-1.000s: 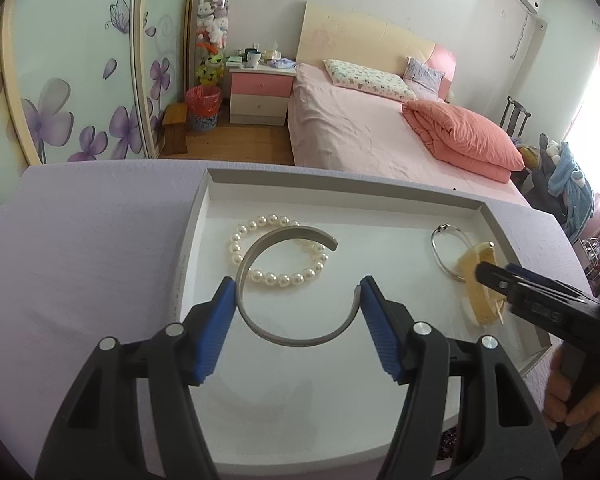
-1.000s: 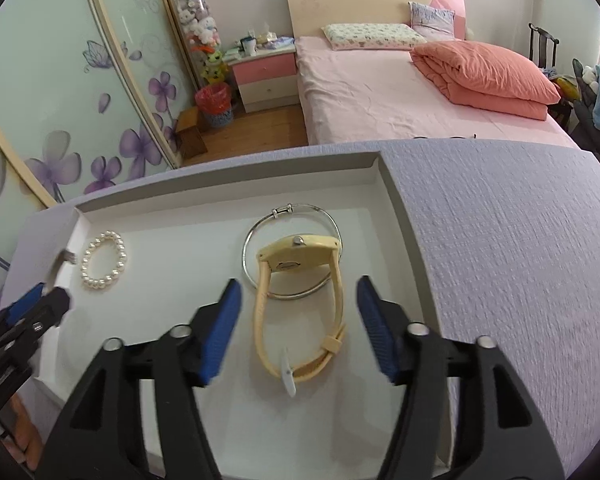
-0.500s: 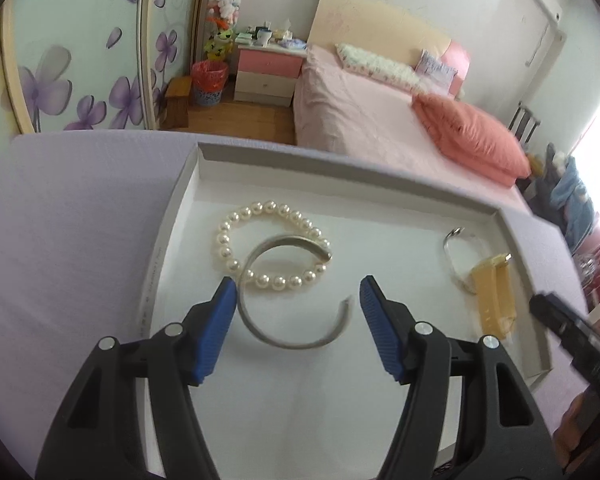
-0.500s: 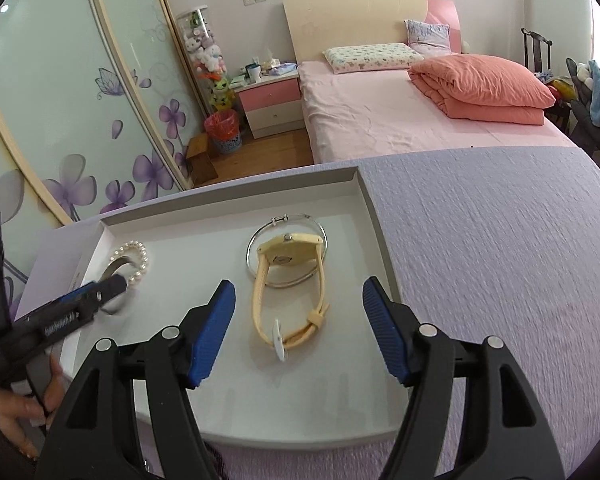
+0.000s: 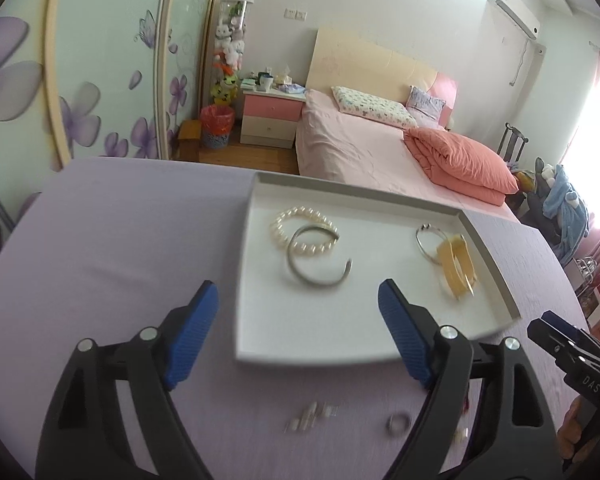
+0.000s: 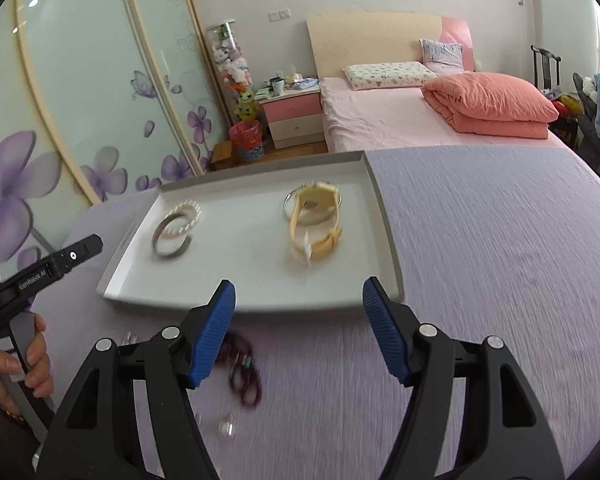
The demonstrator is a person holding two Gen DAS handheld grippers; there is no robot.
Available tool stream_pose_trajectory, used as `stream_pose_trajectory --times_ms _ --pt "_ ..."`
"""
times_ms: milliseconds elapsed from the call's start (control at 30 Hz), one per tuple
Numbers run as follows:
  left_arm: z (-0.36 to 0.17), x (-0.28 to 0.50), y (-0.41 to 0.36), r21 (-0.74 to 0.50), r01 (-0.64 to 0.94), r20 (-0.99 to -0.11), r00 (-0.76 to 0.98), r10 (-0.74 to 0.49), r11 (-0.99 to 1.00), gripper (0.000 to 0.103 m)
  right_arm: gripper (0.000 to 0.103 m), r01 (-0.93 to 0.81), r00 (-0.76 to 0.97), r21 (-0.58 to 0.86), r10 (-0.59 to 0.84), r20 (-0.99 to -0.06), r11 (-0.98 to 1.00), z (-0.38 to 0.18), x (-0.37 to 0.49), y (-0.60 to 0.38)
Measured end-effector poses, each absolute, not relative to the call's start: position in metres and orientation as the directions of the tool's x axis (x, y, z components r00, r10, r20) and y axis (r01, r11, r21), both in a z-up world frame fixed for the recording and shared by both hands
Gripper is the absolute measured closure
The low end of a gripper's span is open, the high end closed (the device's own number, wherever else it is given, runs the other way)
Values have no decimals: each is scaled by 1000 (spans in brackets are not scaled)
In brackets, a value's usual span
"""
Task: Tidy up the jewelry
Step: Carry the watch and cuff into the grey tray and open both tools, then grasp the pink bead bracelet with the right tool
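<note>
- Left wrist view: our left gripper (image 5: 298, 312) has its jaws opening, nothing between them; the silver cuff (image 5: 318, 258) lies in the tray (image 5: 488, 256), overlapping the pearl bracelet (image 5: 302, 232).
- Right wrist view: our right gripper (image 6: 298, 320) is spread and empty; the yellow watch (image 6: 314, 222) lies in the tray on a wire bangle (image 6: 288, 202).

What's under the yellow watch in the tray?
A thin silver hoop lies under the watch, which rests across it. The watch hides the hoop's middle; only its curved edges show. Both sit on the tray.

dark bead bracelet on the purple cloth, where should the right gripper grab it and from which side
Judging by its pose, come from above: the dark bead bracelet lies flat in loose loops on the cloth. Straddle one bunched strand crosswise with the right gripper, which is open and empty just behind it. The picture is blurred, so the exact loop is unclear.
</note>
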State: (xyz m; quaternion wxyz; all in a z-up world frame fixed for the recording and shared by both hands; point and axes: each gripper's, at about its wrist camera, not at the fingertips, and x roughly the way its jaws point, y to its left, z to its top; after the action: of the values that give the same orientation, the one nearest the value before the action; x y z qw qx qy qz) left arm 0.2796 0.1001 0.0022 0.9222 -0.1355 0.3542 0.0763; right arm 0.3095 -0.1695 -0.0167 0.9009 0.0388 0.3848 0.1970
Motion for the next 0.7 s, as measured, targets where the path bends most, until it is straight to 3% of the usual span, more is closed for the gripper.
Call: stream_pose_trajectory --times_ms 133,400,700 --pt "6 237 98 -159 -242 -656 750 80 957 20 39 -347 614 207 389 -687 915 -24 273 -173" --pt "-3 179 87 -139 -257 -648 754 108 956 14 60 -411 539 207 419 -731 888 -53 217 -173" --pt "-22 153 78 -149 -256 -676 731 90 955 14 66 -478 492 172 425 -760 861 -76 178 -153"
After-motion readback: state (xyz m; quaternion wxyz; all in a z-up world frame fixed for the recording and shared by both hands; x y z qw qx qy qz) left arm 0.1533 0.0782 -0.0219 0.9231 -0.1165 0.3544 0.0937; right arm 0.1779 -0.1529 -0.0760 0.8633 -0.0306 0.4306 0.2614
